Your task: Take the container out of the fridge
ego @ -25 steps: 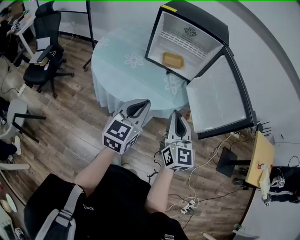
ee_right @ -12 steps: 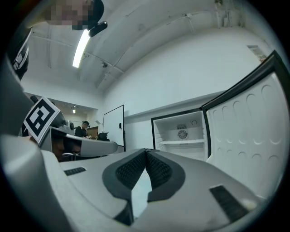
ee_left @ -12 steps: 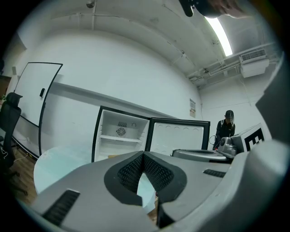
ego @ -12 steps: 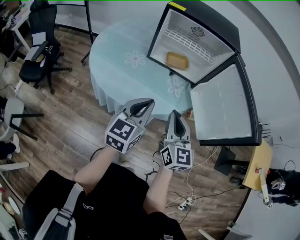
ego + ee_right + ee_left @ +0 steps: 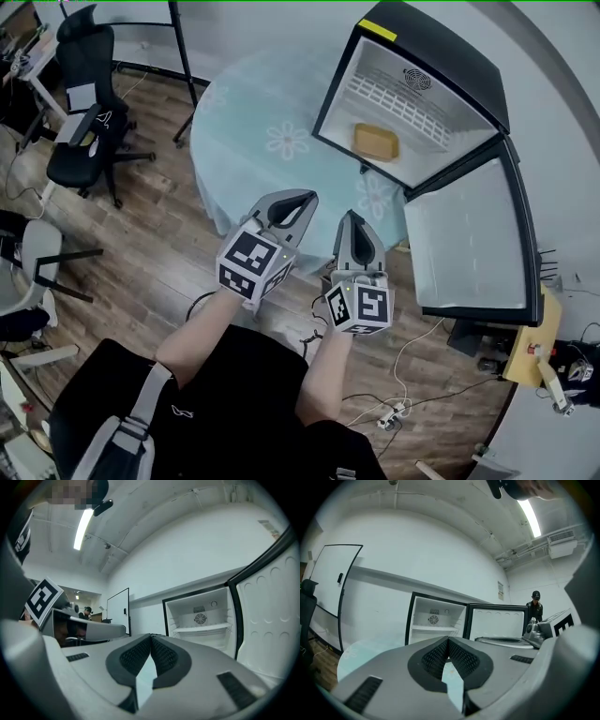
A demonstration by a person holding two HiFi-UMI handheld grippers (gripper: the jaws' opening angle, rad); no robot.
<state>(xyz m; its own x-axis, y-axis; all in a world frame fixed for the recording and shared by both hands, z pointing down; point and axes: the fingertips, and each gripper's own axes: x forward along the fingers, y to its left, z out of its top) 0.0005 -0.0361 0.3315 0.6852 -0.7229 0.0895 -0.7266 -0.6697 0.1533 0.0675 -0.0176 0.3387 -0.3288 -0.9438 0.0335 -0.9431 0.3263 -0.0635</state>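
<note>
Nearer the fridge point(image 5: 441, 52) now, left gripper point(image 5: 302, 199) and right gripper point(image 5: 349, 218) closed empty, I'd pinch the light, stiff-looking container point(image 5: 375, 142) by its rim.

Wood floor point(image 5: 141, 253); black office chair point(image 5: 86, 155); white wall point(image 5: 417, 550); ceiling strip light point(image 5: 529, 515).

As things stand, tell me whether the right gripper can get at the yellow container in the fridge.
Probably yes, once it moves forward: the fridge door stands open and nothing blocks the container. But the right gripper hangs well short of the container, jaws shut.
</note>
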